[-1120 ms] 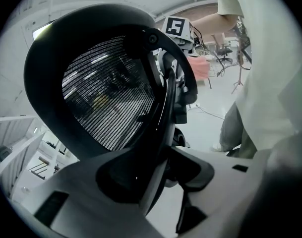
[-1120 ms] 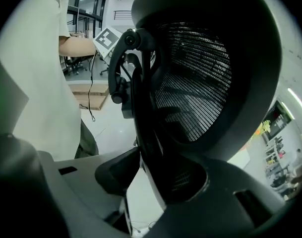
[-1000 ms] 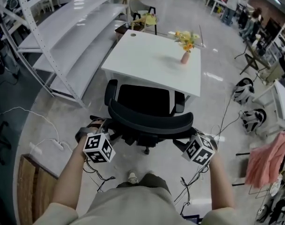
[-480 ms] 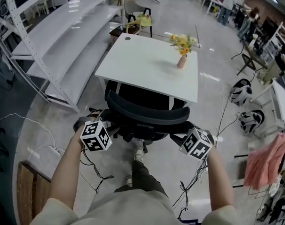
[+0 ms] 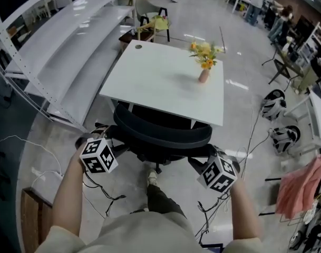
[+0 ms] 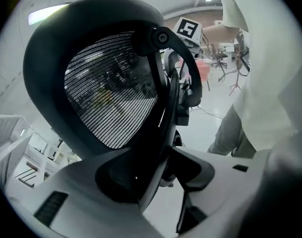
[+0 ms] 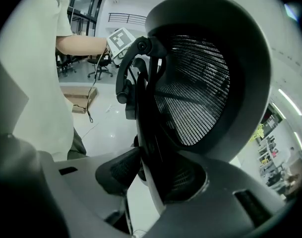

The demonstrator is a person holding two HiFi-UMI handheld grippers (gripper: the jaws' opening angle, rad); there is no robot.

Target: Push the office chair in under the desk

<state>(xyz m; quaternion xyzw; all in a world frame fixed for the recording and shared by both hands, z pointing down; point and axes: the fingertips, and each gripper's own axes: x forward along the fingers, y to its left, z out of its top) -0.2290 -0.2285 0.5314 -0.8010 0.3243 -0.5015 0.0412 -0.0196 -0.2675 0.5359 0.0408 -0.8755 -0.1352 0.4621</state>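
Note:
The black office chair (image 5: 163, 132) stands at the near edge of the white desk (image 5: 160, 83), its seat mostly hidden beneath the desktop. My left gripper (image 5: 112, 140) is shut on the left edge of the chair's backrest, and my right gripper (image 5: 198, 161) is shut on its right edge. In the left gripper view the pads of the left gripper (image 6: 155, 175) clamp the backrest frame below the mesh (image 6: 108, 98). In the right gripper view the right gripper (image 7: 146, 175) grips the frame in the same way beside the mesh (image 7: 200, 88).
A vase of flowers (image 5: 204, 75) stands on the desk. White shelving (image 5: 60, 41) runs along the left. Cables (image 5: 105, 194) lie on the floor by my feet, a wooden pallet (image 5: 31, 215) at near left. Two bags (image 5: 276, 101) and pink cloth (image 5: 302, 186) are at right.
The chair has rolled forward, so its seat has gone under the desktop. Both grippers and the person have moved forward with it, still holding the backrest.

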